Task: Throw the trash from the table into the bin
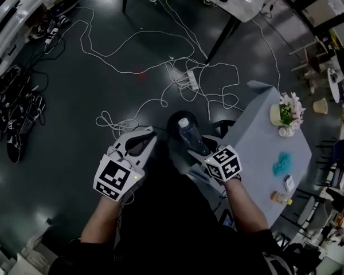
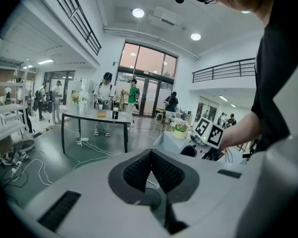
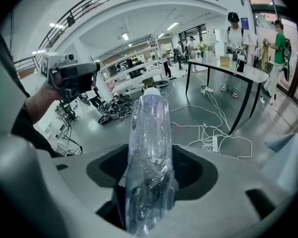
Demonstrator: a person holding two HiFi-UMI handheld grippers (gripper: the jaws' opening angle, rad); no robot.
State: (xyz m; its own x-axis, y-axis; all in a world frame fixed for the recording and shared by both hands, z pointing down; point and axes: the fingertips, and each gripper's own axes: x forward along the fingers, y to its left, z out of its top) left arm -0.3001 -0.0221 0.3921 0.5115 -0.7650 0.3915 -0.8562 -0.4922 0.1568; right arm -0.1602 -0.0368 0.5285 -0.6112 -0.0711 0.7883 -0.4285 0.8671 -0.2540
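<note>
**Bottle over the bin, more trash waiting on the table**

We look steeply down on the dark, glossy floor (image 1: 74, 96), and it fills most of the head view. White cables (image 1: 160, 50) loop across its upper middle around a power strip (image 1: 192, 80). Along the right side runs the grey-blue table (image 1: 258, 136), set at a slant, its near corner reaching toward the centre of the frame. Just beside that corner, dead centre, sits the dark round bin (image 1: 171, 125), seen from above.

Now the grippers. At lower left of the head view the left gripper (image 1: 144, 139) points up toward the bin. Its own view shows the left gripper (image 2: 150, 170) with jaws closed, the dark pads meeting in a V and nothing between them. At centre right comes the right gripper (image 1: 198, 148), and here is the action: its jaws are clamped on a clear plastic bottle (image 1: 189, 133). In the head view, the bottle's white-capped end lies right over the bin's dark mouth. The right gripper view confirms it, with the right gripper (image 3: 149, 182) pressing its pads against both sides of the crumpled bottle (image 3: 150, 148), which stands up between them.

On the table, well apart from all this: a pot of flowers (image 1: 285, 114) at the far end, then a teal crumpled piece (image 1: 284, 162), a small white item (image 1: 289, 183) and a little yellowish bottle (image 1: 281, 198) toward the lower right.
</note>
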